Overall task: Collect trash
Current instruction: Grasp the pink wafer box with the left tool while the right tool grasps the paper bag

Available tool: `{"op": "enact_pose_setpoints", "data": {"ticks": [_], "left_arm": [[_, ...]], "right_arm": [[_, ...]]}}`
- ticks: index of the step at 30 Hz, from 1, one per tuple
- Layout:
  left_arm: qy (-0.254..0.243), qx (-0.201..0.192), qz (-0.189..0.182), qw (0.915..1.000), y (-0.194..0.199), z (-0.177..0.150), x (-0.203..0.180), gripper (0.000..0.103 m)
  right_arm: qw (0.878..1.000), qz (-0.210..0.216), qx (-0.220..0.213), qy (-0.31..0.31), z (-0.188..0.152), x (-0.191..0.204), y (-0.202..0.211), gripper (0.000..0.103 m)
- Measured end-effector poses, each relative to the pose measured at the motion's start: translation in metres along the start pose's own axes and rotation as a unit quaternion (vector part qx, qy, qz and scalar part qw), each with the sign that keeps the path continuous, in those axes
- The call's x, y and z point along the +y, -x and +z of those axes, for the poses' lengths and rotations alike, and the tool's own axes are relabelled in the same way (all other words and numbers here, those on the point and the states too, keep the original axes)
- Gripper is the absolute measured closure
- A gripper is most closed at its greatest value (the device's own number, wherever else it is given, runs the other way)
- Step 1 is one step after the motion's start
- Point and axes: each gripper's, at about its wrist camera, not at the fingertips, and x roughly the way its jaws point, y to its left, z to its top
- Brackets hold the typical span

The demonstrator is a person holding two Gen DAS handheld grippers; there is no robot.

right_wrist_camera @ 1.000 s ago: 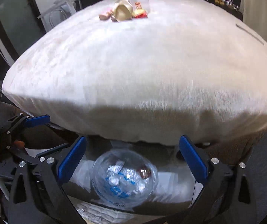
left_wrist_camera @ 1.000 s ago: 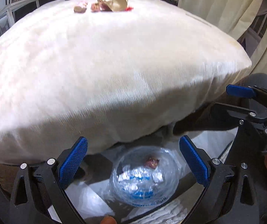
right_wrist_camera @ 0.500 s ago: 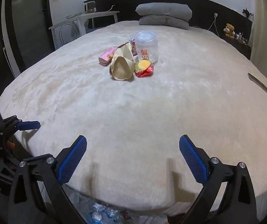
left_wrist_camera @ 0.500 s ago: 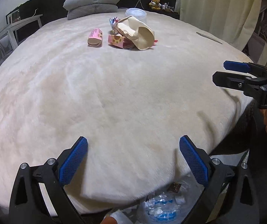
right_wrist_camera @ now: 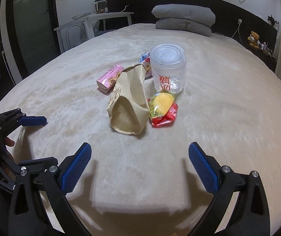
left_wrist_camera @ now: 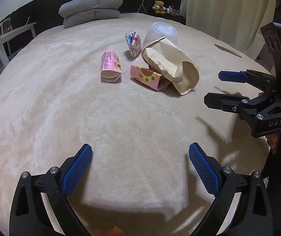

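Home bedroom — bed, pillows

Cream bedspread — tan paper bag, pink paw-print boxes, red-yellow wrapper.

Dim indoor light from behind cams, claw shadows on bedspread, fisheye-warped edges, slight blur.
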Motion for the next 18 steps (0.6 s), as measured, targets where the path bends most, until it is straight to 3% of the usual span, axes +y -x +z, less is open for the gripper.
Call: {"op": "enact_pose_setpoints", "data": {"ticks": [3, 10, 18], "left_arm": [[-0.009, 0.001, -0.007, 0.9999, -0.010, 0.013, 0.005, 0.006], [-0.015, 0.000, -0.023, 0.9996, -0.033, 0.037, 0.020, 0.006], [-0.014, -0.003, -0.042, 0.9990, -0.040, 0.058, 0.018, 0.006]], "right_arm": [[1.000, 0.009, 0.001, -0.006, 0.012, -0.003, -0.018, 0.009], [0.999, 0.046, -0.001, -0.008, 0.032, -0.002, -0.034, 0.051], [0.999, 0.039, -0.026, 0.011, 0.035, -0.001, -0.014, 0.052]]}}
